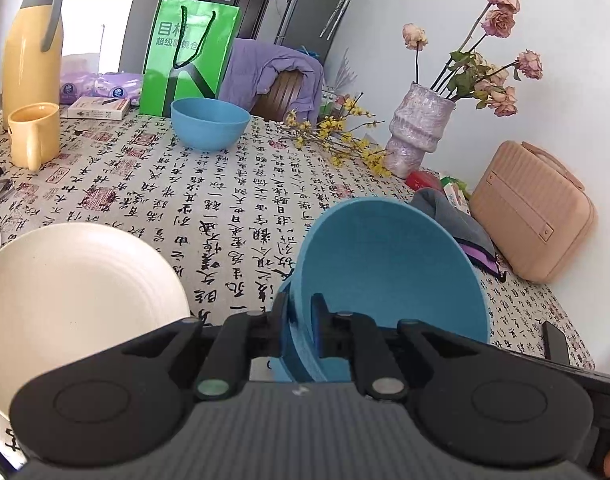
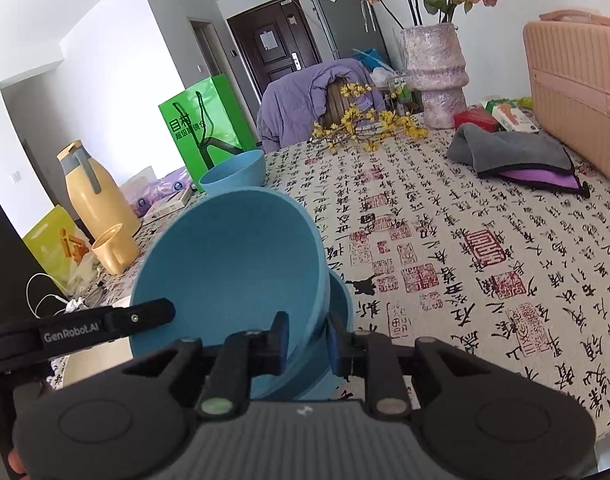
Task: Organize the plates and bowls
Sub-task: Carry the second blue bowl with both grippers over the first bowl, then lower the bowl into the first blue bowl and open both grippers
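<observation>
A: Where is the tilted blue plastic bowl (image 1: 393, 276) found?

B: It is seen tipped on its side near the front of the surface (image 1: 233, 200), which is covered by a cloth printed with black calligraphy and red seals. In the right wrist view it is nested into a second blue bowl (image 2: 341, 300), whose rim shows just beneath it.

A: How is it held?

B: Its near rim is pinched by the left claw (image 1: 299, 320), which is all but closed, one pad inside the wall and one outside. On the other side the rim is straddled by the right claw (image 2: 307, 338), but its jaws are parted a little and a gap is seen at the pads, so the bowl is judged not to be gripped there.

A: Why the tilt?

B: It is probably being seated into the lower bowl, so that the bowls are stacked.

A: What else is laid out?

B: A cream ribbed round plate (image 1: 73, 292) is seen just beside the left claw. A third blue bowl (image 1: 210, 122) is stood upright well apart, in front of a green paper carrier bag (image 1: 191, 52), and is judged not yet gathered.
</observation>
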`<state>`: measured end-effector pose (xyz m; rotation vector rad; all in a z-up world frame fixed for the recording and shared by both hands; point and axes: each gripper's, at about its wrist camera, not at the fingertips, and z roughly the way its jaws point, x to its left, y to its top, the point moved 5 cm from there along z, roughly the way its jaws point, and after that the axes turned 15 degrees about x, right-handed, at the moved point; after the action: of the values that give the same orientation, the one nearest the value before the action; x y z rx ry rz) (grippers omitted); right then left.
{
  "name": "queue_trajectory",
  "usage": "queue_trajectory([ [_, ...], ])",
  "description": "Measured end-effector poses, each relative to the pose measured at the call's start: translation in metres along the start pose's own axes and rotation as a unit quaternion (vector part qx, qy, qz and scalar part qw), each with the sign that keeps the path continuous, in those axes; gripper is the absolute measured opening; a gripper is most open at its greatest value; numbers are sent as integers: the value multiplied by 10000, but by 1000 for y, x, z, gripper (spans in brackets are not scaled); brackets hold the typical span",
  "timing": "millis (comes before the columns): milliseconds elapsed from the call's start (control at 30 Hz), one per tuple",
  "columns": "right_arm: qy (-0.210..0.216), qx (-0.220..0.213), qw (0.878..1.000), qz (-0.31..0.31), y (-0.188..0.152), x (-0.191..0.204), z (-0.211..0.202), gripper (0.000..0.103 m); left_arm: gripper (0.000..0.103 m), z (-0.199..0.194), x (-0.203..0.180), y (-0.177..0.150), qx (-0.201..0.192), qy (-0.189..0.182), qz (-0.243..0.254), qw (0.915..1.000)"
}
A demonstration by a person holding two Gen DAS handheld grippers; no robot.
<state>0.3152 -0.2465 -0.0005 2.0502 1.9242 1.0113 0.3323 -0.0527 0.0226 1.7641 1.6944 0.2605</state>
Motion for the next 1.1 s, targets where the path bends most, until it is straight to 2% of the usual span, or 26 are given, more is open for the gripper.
queue_trajectory([
  [233,54,129,9999,-96,-3,6,2,30,12,0,3,-3,2,37,22,10000],
  [433,-121,166,9996,-184,-7,4,3,33,12,2,4,-6,44,19,2,10000],
  [567,-265,207,9983,-483,-9,11,3,38,12,-1,3,-6,-31,40,23,10000],
  [767,-452,147,9960,-754,-14,18,0,39,13,-10,4,-12,-217,132,204,9995],
  [800,-451,120,9959,-774,-15,19,-3,39,18,-14,3,-13,-286,162,273,9991],
  [833,-462,80,9957,-804,-16,20,-6,39,29,-19,3,-16,-375,192,344,9985],
  [900,-496,-44,9943,-946,-20,23,-13,41,40,-30,3,-23,-606,318,526,9963],
  [967,-536,-186,9913,-1184,-26,30,-21,43,45,-42,2,-33,-825,426,795,9925],
  [1033,-543,-285,9884,-1386,-35,37,-29,46,62,-54,5,-44,-935,479,936,9900],
  [1100,-540,-406,9858,-1540,-44,44,-36,47,73,-66,11,-56,-1007,523,952,9890],
])
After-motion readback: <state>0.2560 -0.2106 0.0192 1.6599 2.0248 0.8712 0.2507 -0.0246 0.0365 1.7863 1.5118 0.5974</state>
